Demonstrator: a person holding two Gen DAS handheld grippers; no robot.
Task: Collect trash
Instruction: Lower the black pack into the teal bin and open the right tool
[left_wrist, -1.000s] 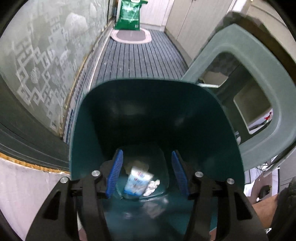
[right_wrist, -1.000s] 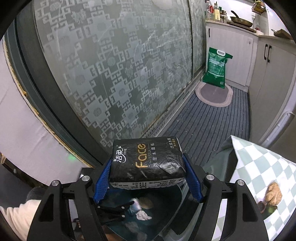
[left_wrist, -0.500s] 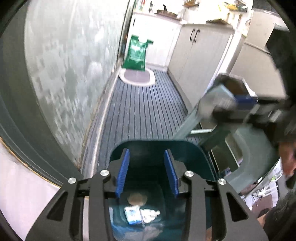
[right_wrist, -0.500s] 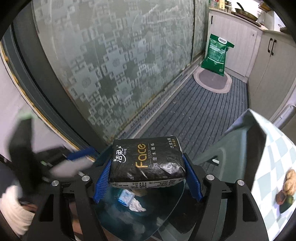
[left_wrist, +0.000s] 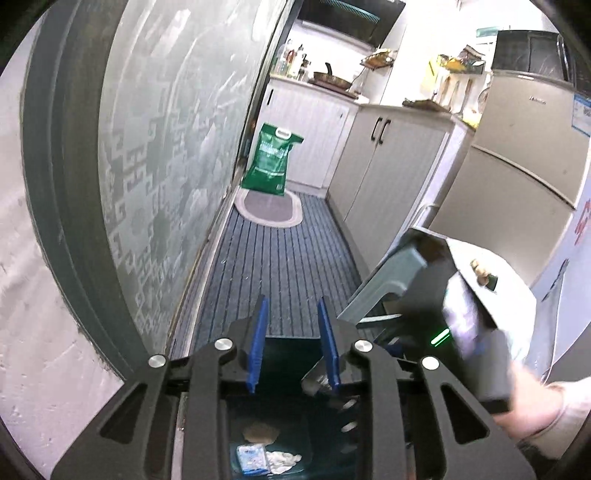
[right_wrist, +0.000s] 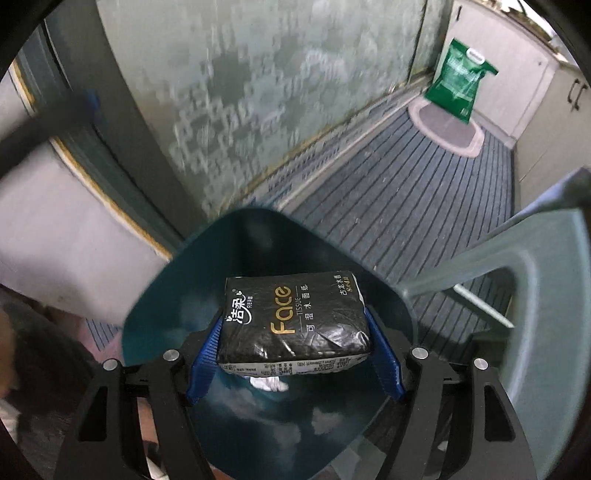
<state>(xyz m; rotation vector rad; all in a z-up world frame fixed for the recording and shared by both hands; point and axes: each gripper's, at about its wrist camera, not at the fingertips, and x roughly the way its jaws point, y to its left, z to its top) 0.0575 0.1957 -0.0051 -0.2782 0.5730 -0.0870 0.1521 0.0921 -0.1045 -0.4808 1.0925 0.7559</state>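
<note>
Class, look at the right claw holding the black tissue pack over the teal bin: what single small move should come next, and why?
Probably open the right claw to drop the black tissue pack. The pack is pinched between the blue pads and appears to hang over the mouth of the teal bin, where white crumpled paper already lies. The left claw is open, holds nothing and looks clear of the drop.

The left gripper (left_wrist: 293, 341) hangs with blue-padded fingers (left_wrist: 256, 341) parted and empty above a dark teal plastic bin (left_wrist: 291, 349). On its bottom lie a blue-white packet (left_wrist: 252, 457), crumpled white tissue (left_wrist: 282, 459) and a brown scrap (left_wrist: 260, 432).
</note>
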